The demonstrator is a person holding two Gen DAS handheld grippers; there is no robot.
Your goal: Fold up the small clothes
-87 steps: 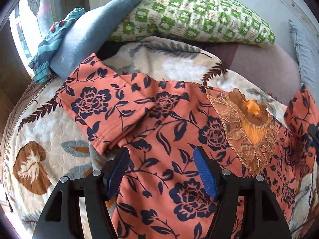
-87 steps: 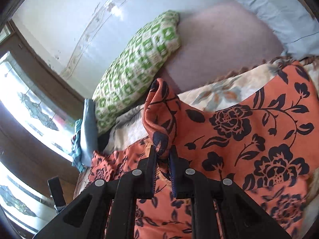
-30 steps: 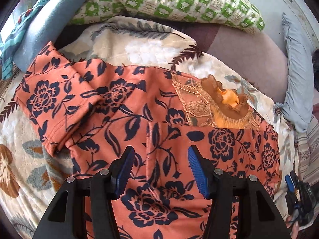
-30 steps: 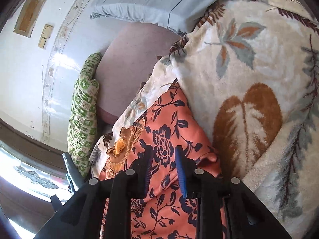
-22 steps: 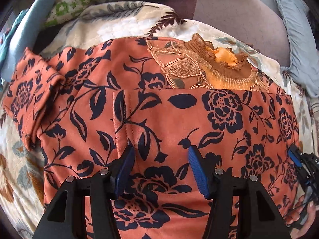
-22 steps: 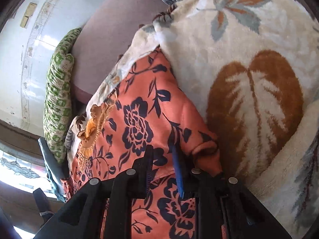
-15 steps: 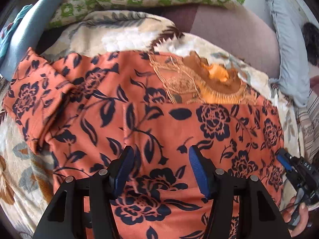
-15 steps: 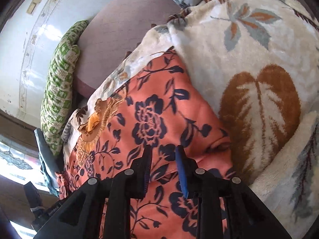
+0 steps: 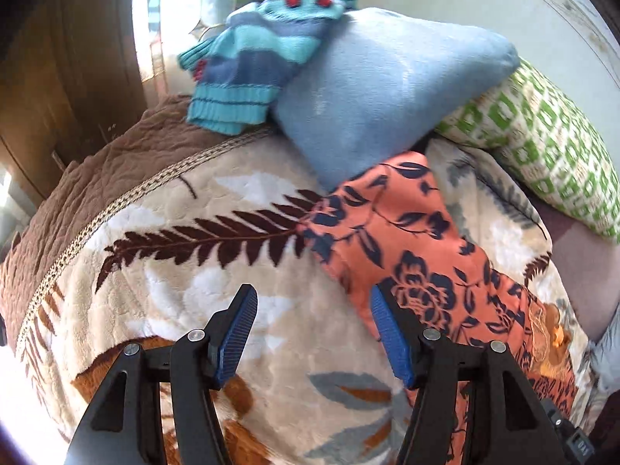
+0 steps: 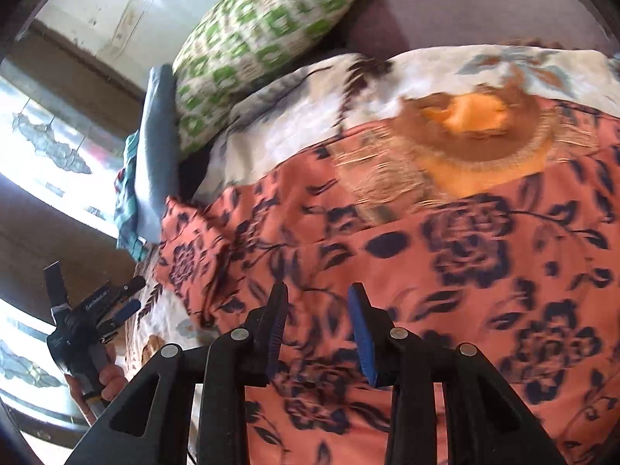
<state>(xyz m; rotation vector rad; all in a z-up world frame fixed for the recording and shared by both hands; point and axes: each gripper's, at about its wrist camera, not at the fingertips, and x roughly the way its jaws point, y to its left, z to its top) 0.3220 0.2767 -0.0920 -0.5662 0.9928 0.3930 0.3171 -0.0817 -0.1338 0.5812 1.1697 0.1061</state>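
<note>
An orange top with dark blue flowers (image 10: 484, 271) lies spread on a leaf-patterned blanket (image 9: 174, 279); its brown-and-yellow collar (image 10: 472, 131) is at the far side, and one sleeve lies folded across the chest. In the left wrist view its other sleeve (image 9: 391, 221) stretches out toward a blue pillow. My left gripper (image 9: 312, 306) is open and empty, just left of that sleeve, above the blanket. My right gripper (image 10: 317, 306) is open and empty over the top's body. The left gripper also shows in the right wrist view (image 10: 93, 317), held by a hand.
A light blue pillow (image 9: 387, 85) with a striped teal knit garment (image 9: 255, 58) on it lies beyond the sleeve. A green-and-white checked pillow (image 10: 271, 27) lies along the wall. A brown quilt (image 9: 97, 170) edges the blanket at the left, with a window behind.
My left gripper has swung left, off the top's body to its outstretched sleeve. My right gripper has opened wider and moved from the top's right edge over its middle.
</note>
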